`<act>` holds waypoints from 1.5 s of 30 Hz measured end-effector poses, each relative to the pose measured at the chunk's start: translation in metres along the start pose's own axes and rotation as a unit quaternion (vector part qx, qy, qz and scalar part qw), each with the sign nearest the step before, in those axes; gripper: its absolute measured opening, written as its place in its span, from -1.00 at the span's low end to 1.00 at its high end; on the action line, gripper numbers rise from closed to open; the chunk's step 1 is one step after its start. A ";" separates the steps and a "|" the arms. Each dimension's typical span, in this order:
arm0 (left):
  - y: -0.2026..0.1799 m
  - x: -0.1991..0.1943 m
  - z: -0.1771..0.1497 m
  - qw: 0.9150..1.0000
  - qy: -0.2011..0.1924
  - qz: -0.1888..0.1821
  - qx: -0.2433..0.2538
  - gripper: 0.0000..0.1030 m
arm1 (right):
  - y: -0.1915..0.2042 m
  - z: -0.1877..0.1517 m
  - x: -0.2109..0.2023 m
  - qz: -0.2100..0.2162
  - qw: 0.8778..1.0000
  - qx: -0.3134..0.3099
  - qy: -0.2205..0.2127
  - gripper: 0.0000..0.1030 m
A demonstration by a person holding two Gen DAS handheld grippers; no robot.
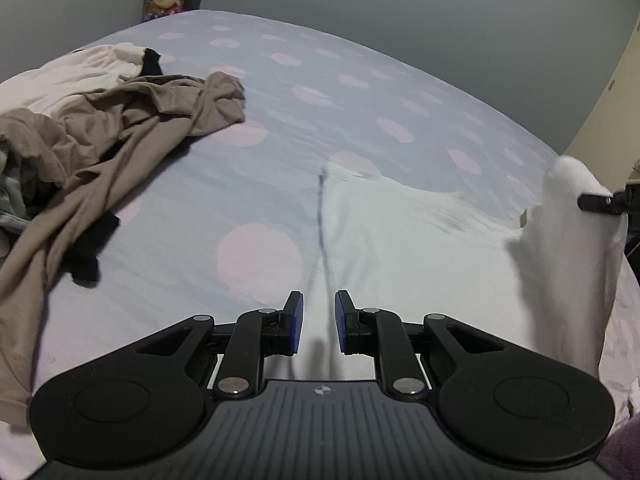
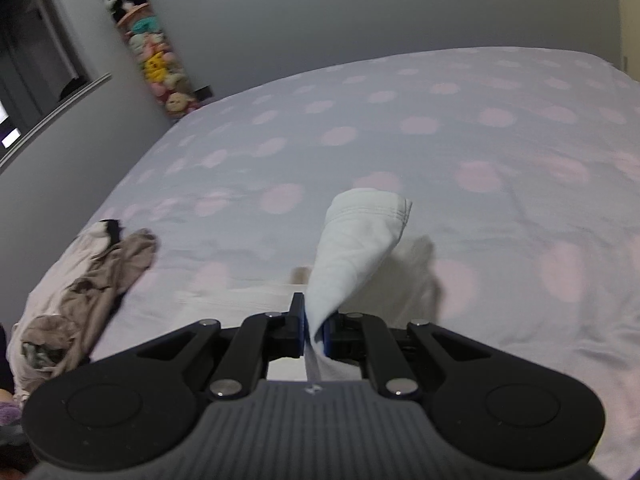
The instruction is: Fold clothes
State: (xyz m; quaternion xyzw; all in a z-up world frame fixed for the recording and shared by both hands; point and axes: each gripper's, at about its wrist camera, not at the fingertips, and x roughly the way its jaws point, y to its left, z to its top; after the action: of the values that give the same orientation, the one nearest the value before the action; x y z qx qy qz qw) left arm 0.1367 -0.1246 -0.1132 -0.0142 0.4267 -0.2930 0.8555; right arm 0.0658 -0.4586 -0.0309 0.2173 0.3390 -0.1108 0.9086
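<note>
A white garment point(image 1: 400, 232) lies flat on the spotted bedsheet point(image 1: 248, 184), its left edge marked by a dark line. My left gripper point(image 1: 319, 312) hovers low over that edge. Its jaws stand a little apart, the edge runs through the gap, and the pads do not press on it. My right gripper point(image 2: 314, 312) is shut on a corner of the white garment point(image 2: 356, 240), which rises from the jaws in a cone above the bed. From the left wrist view that right gripper point(image 1: 600, 202) shows at the far right, with the lifted cloth hanging beside it.
A heap of tan, white and black clothes point(image 1: 104, 132) lies at the bed's left side, also seen as the clothes heap point(image 2: 88, 280). A column of plush toys point(image 2: 156, 56) stands at the far corner by the grey wall. A purple cloth point(image 1: 624, 452) shows at the bottom right.
</note>
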 end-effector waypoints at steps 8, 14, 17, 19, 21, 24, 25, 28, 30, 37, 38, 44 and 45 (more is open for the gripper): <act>0.024 0.001 -0.002 1.000 -0.027 0.010 -0.002 -0.72 | 0.104 -0.015 0.048 0.014 0.999 -0.038 0.025 -0.82; 0.042 0.003 -0.004 0.999 -0.034 0.013 -0.025 -0.72 | 0.148 -0.038 0.110 -0.010 0.996 -0.069 0.061 -0.82; 0.047 0.001 -0.006 0.999 -0.036 0.013 -0.034 -0.72 | 0.155 -0.048 0.136 -0.034 0.994 -0.077 0.076 -0.82; 0.049 -0.001 -0.007 0.999 -0.037 0.015 -0.037 -0.72 | 0.156 -0.053 0.149 -0.039 0.992 -0.077 0.089 -0.80; 0.050 -0.003 -0.008 0.998 -0.038 0.016 -0.039 -0.72 | 0.156 -0.056 0.154 -0.039 0.992 -0.079 0.096 -0.68; 0.048 -0.008 -0.010 0.998 -0.038 0.015 -0.038 -0.72 | 0.154 -0.055 0.144 -0.031 0.992 -0.083 0.089 -0.33; 0.046 -0.010 -0.010 0.998 -0.039 0.015 -0.037 -0.72 | 0.153 -0.052 0.136 -0.027 0.993 -0.082 0.082 -0.20; 0.039 -0.016 -0.011 0.999 -0.039 0.009 -0.034 -0.72 | 0.149 -0.045 0.107 -0.010 0.995 -0.086 0.060 -0.14; 0.033 -0.021 -0.012 0.999 -0.040 0.003 -0.030 -0.72 | 0.140 -0.041 0.086 -0.001 0.995 -0.082 0.052 -0.10; 0.011 -0.037 -0.024 1.000 -0.024 -0.006 -0.015 -0.72 | 0.089 -0.063 0.012 0.005 0.997 -0.065 0.032 -0.05; 0.008 -0.038 -0.028 1.000 -0.020 -0.006 -0.012 -0.72 | 0.079 -0.070 0.003 0.002 0.998 -0.055 0.033 -0.05; -0.003 -0.046 -0.050 1.000 0.012 -0.004 -0.004 -0.72 | 0.025 -0.104 -0.022 -0.005 0.999 0.021 0.034 0.00; -0.004 -0.047 -0.053 1.000 0.016 -0.003 -0.004 -0.72 | 0.020 -0.107 -0.021 -0.005 0.999 0.030 0.036 0.00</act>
State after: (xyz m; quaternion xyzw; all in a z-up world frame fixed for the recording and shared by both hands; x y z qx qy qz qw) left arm 0.0744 -0.0922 -0.1119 -0.0138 0.4410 -0.2942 0.8478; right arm -0.0037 -0.3894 -0.0828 0.2466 0.3688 -0.1180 0.8884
